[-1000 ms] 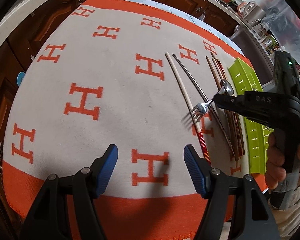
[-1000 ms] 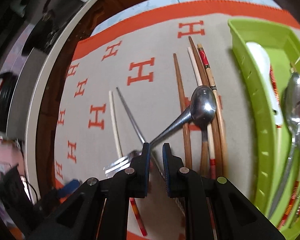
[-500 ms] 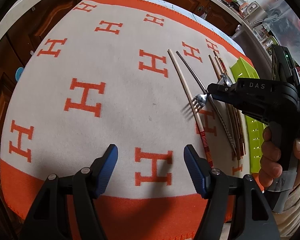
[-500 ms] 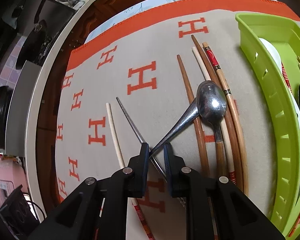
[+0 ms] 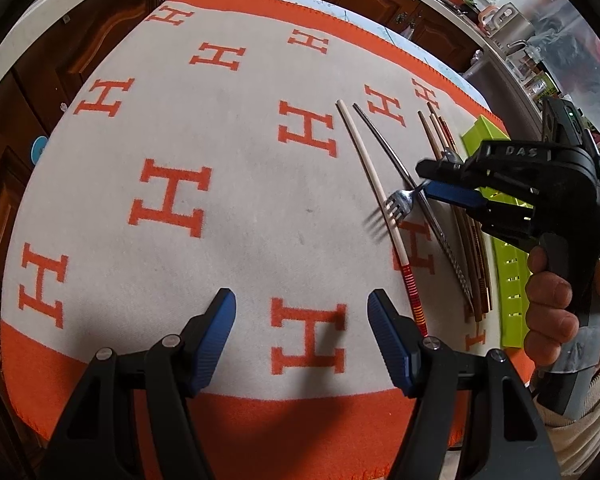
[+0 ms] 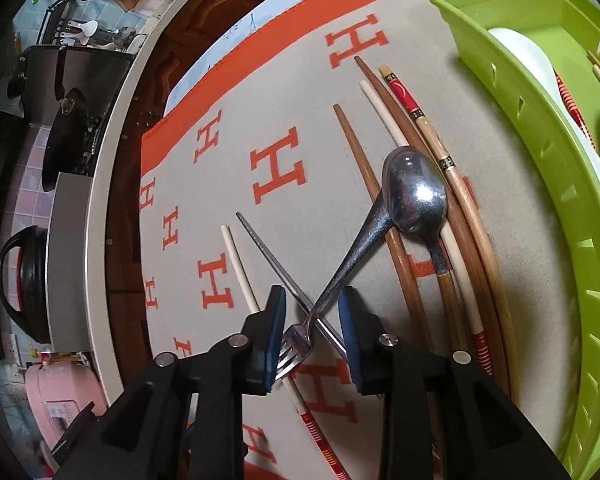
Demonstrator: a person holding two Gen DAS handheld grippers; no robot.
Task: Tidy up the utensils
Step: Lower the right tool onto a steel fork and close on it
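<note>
- Spoon lies on the cloth, left of the green tray. Its bowl rests on the wooden chopsticks and its handle runs near-left into the right gripper.
- Fork tines show at the handle's near end. It is probably one double-ended piece, but I cannot tell for sure.
- Right gripper's jaws have just been opening; they stand narrow, with the handle between them and a gap on both sides, so nothing is held.
- Risk: the handle crosses a metal chopstick right at the jaws, so a re-close could pinch both.
- Risk: a lift could drag the bowl across the wooden chopsticks and scatter them.
- Risk: the white chopstick lies under the tines and could get nudged.
- Risk: the tray wall is raised, so a low carry to the right would clip it.
- Left gripper hangs wide and empty over the cloth's near part, well apart from the utensils.
- Open room is left and far on the cloth; the tray blocks the right side.
- Cloth's orange near border is close under the left gripper.
</note>
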